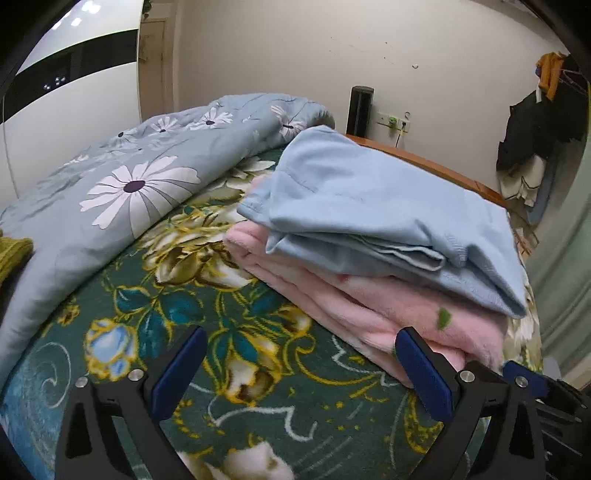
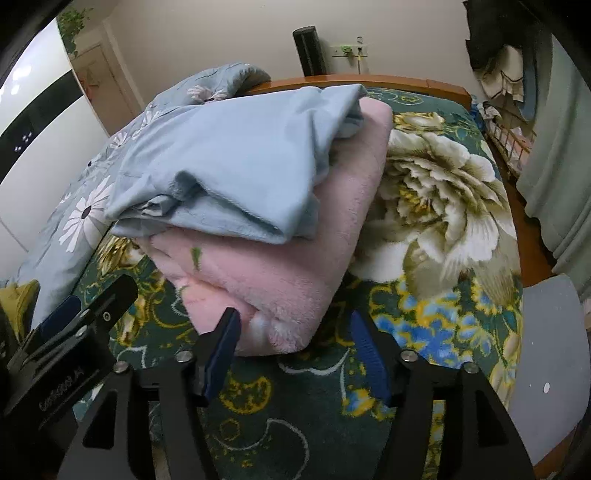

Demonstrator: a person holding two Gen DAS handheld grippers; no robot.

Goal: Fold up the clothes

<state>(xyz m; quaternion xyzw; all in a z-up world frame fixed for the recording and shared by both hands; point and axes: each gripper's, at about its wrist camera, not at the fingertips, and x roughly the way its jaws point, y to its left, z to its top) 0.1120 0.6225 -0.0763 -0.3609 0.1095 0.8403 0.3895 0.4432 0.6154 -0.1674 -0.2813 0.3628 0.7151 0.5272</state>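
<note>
Folded blue garment (image 2: 229,162) lies atop pink fleece (image 2: 280,280), soft, floppy; right gripper (image 2: 295,354), left gripper (image 1: 306,376) both gape empty just before it; grip thick folded edges

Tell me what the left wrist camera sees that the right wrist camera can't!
Only the left wrist view shows the orange garment hanging high on the wall.

Only the right wrist view shows the big cream flower on the green bedspread, a grey chair seat and a leafy plant up high.

Both show the blue folded cloth lying on the pink fleece, the daisy quilt, the black speaker, and both open hand-held grippers: left hand-held gripper, right hand-held gripper.
</note>
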